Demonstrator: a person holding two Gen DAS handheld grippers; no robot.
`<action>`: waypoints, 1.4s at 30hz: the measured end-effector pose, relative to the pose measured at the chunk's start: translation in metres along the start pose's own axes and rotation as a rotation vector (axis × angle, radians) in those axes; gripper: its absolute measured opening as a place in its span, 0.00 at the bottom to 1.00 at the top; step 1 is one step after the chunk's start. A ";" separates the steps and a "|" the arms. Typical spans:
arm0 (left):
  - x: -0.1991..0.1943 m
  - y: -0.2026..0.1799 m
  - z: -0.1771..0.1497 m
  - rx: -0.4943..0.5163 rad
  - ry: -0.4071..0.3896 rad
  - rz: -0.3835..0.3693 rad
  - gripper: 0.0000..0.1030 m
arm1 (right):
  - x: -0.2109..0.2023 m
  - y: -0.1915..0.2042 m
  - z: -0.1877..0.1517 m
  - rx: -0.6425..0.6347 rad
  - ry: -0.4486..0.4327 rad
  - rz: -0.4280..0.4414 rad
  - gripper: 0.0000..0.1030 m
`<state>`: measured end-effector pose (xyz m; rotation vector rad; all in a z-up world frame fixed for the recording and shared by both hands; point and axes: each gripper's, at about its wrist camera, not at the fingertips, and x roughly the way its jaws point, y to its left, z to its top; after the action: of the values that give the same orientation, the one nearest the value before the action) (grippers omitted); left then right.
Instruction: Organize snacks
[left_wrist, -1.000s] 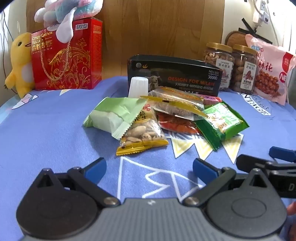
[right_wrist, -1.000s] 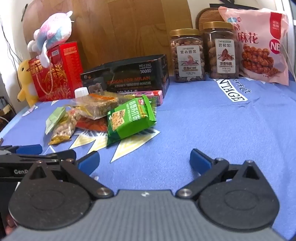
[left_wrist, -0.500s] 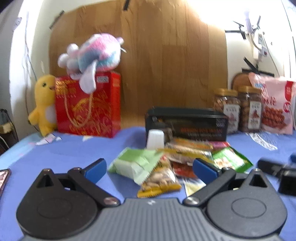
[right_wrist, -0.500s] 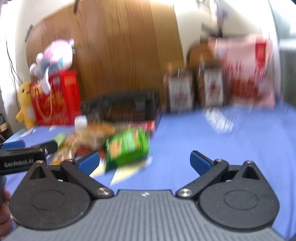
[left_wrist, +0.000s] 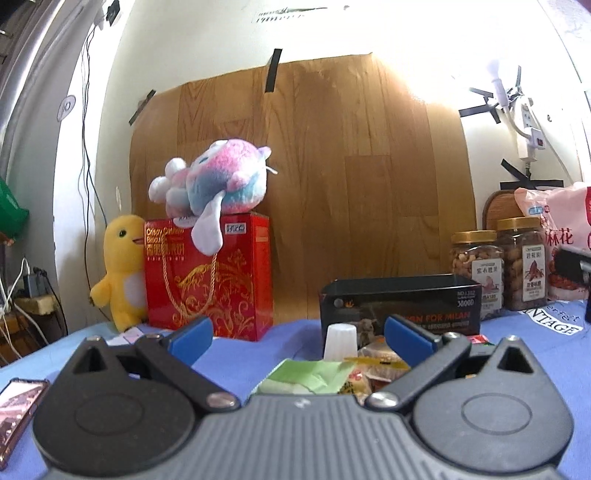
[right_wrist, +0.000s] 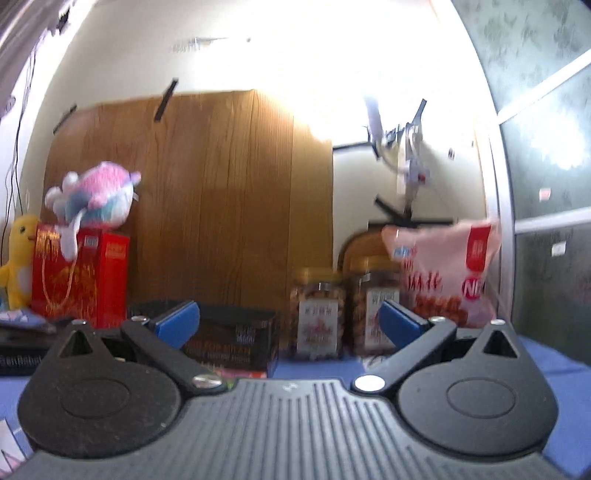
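Left wrist view
Left claw (left_wrist: 297, 338): released, empty, held level over the blue worktop (left_wrist: 236, 360).
Snacks (left_wrist: 332, 376): a pile of packets just ahead, between the fingers; green packet (left_wrist: 306, 376) nearest, white cup (left_wrist: 340, 341) behind it.
Black box (left_wrist: 400, 306): open-topped, behind the pile.
Jars (left_wrist: 498, 269): two, right of the box.
Red box (left_wrist: 208, 277): far left, plush (left_wrist: 212, 181) on top.

Right wrist view (blurred)
Right claw (right_wrist: 288, 323): released, empty.
Black box (right_wrist: 229, 339): ahead left, on the worktop.
Pink bag (right_wrist: 447, 273): behind the jars (right_wrist: 347, 314).
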<state>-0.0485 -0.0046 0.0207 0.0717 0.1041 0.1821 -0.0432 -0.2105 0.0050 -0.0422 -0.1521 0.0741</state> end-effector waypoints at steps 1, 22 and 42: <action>0.001 0.001 0.001 0.000 -0.001 -0.001 1.00 | -0.002 0.005 -0.002 -0.017 -0.007 0.000 1.00; -0.006 0.008 0.001 -0.017 -0.040 -0.009 1.00 | -0.011 0.010 -0.007 -0.039 0.050 0.071 1.00; -0.004 0.008 0.003 -0.022 -0.033 -0.009 1.00 | -0.009 0.009 -0.007 -0.040 0.060 0.097 1.00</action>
<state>-0.0540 0.0027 0.0246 0.0523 0.0691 0.1731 -0.0519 -0.2029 -0.0036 -0.0915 -0.0919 0.1670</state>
